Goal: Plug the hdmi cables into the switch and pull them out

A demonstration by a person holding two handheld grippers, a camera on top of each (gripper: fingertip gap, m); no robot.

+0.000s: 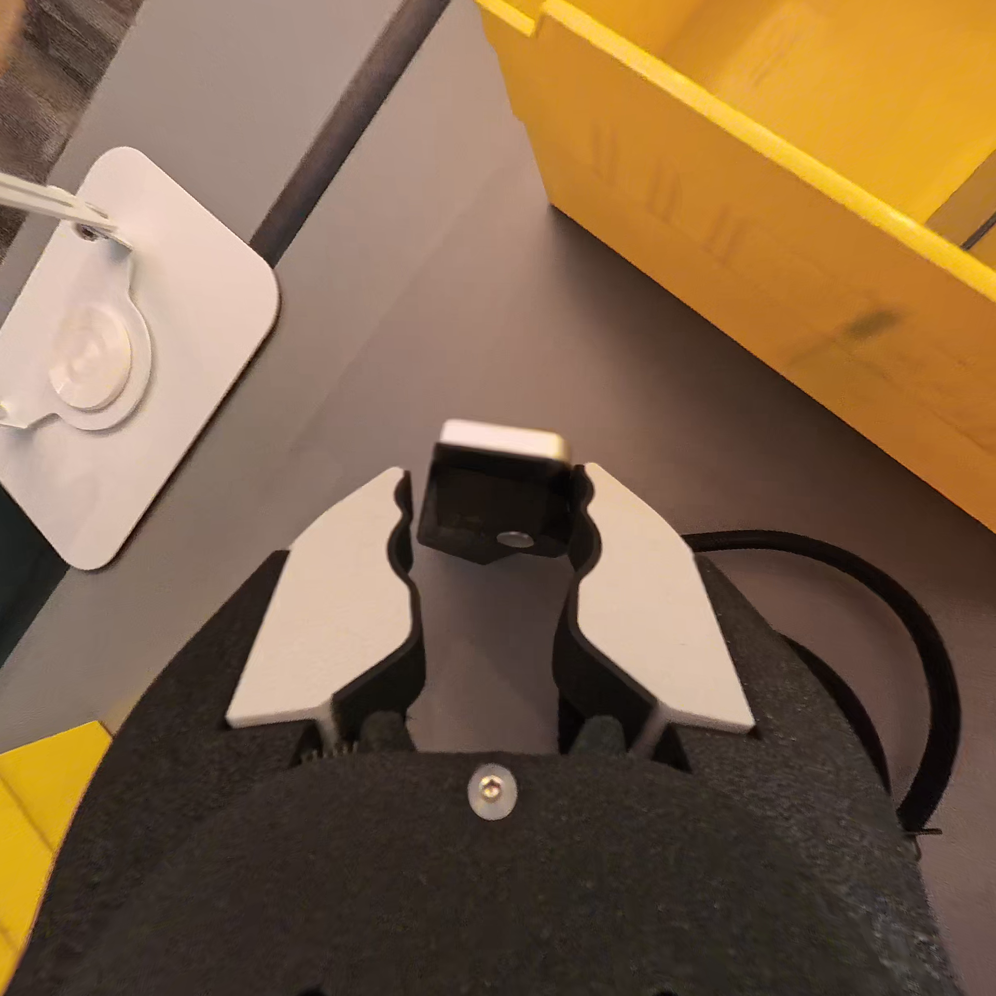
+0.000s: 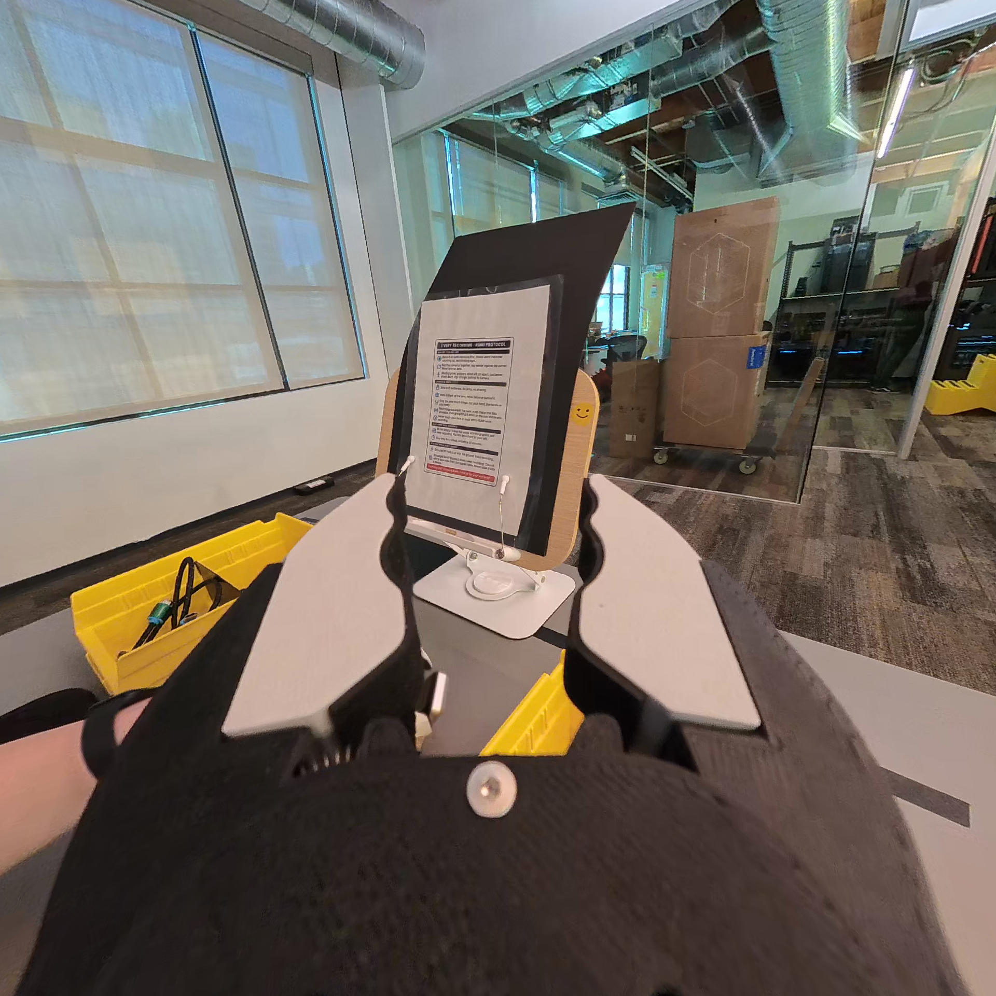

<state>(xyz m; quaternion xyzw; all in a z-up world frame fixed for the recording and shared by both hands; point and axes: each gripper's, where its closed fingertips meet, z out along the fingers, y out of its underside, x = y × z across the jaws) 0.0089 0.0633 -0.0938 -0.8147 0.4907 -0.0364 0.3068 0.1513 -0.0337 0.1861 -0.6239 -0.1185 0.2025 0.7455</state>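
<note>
The HDMI switch (image 1: 493,498) is a small box with a black face, a round silver button and a silver top. It sits tilted between my left gripper's (image 1: 490,474) fingertips over the grey table (image 1: 377,323). The jaws are closed in on its sides. A black cable (image 1: 911,636) curves from behind the right finger across the table. My right gripper (image 2: 488,488) is open and empty, raised and pointing at a document stand. The switch shows small and low between its fingers (image 2: 437,695).
A large yellow bin (image 1: 754,242) stands just beyond the switch on the right. The document stand's white base (image 1: 178,334) is at left, the stand (image 2: 485,399) ahead. Another yellow bin (image 2: 124,630) holds spare cables (image 2: 183,593). A forearm (image 2: 37,781) is at left.
</note>
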